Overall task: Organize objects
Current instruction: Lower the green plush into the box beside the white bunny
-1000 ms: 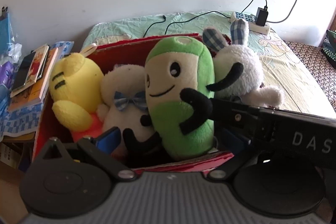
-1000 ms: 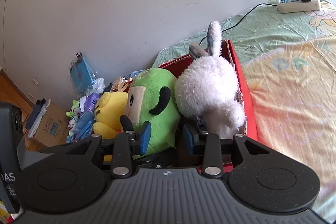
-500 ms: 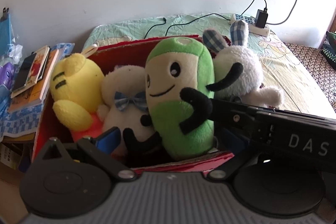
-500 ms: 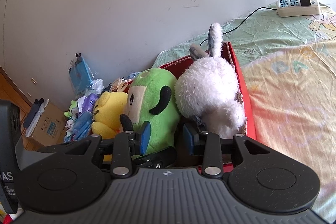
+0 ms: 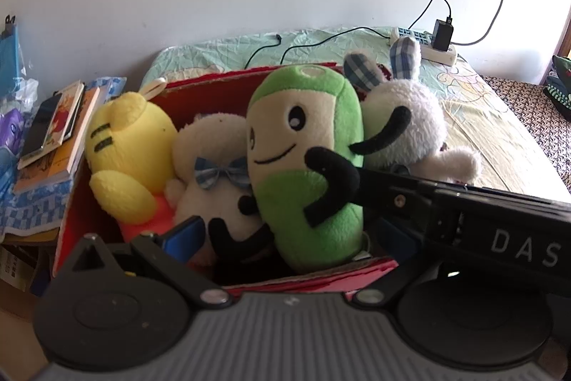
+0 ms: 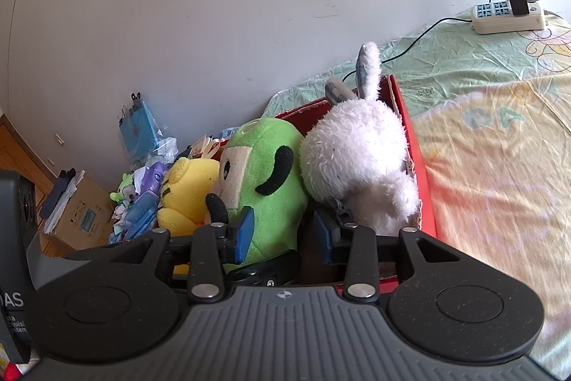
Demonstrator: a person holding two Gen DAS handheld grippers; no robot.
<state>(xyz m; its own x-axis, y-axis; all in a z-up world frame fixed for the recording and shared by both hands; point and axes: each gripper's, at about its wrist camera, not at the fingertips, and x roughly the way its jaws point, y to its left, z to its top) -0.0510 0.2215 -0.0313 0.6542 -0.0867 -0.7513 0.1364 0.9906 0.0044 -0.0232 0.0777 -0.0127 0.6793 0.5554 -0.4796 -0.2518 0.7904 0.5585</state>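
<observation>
A red cardboard box (image 5: 217, 84) on the bed holds a yellow plush (image 5: 128, 145), a white plush with a blue bow (image 5: 214, 174), a green plush (image 5: 307, 166) and a white rabbit (image 5: 403, 127) with checked ears. My left gripper (image 5: 285, 234) is open at the box's near edge, its blue pads wide apart on either side of the green plush's base. In the right wrist view the green plush (image 6: 267, 166) leans against the rabbit (image 6: 357, 163) inside the box (image 6: 410, 131). My right gripper (image 6: 285, 234) is open, its left pad against the green plush.
Books (image 5: 53, 138) are stacked left of the box. A power strip (image 5: 431, 45) with a charger and cables lies on the bedsheet (image 6: 492, 166) by the wall. Toys (image 6: 139, 195) and a cardboard carton (image 6: 82, 213) sit on the floor at left.
</observation>
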